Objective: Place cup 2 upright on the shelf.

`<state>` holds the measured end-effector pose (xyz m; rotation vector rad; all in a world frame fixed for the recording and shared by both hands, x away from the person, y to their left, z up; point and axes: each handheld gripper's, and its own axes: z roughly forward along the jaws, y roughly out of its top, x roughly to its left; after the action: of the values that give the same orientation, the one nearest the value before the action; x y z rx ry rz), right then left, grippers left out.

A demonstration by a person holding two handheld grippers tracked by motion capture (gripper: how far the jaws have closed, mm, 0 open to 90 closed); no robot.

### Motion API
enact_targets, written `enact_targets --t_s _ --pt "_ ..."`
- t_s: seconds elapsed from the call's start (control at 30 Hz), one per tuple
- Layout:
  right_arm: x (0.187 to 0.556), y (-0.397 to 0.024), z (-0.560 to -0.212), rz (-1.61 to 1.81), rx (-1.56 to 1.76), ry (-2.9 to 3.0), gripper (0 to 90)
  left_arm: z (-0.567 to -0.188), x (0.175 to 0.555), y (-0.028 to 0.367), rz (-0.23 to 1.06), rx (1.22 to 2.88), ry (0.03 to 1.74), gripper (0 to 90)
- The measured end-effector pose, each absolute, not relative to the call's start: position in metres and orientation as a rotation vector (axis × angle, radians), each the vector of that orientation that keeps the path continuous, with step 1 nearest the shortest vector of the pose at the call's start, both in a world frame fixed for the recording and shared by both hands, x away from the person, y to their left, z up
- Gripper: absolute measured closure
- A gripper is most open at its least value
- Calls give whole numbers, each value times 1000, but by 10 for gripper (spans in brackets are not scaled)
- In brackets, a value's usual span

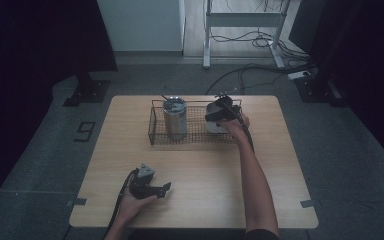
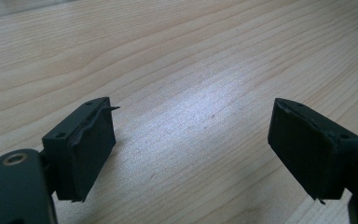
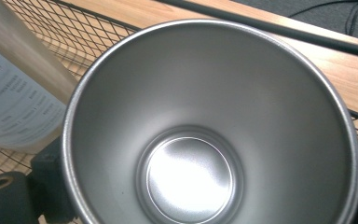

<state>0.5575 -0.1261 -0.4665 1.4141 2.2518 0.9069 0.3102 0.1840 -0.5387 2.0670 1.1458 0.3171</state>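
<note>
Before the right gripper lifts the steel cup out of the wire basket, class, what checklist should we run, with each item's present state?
1. Shiny steel cup empty inside: ok.
2. Right gripper at the cup, jaws either side of it: ok.
3. Firm grip on the cup: cannot tell.
4. Tall metal tumbler upright in the black wire basket, apart from the cup: ok.
5. Left gripper open, away from the basket on the wooden table: ok.
</note>
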Motion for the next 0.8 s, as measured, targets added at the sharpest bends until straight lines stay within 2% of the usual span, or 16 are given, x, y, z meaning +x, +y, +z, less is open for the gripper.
enact_targets --t_s 0.8 --pt "560 -124 -477 812 1474 2280 69 -539 310 182 313 2073 1137 149"
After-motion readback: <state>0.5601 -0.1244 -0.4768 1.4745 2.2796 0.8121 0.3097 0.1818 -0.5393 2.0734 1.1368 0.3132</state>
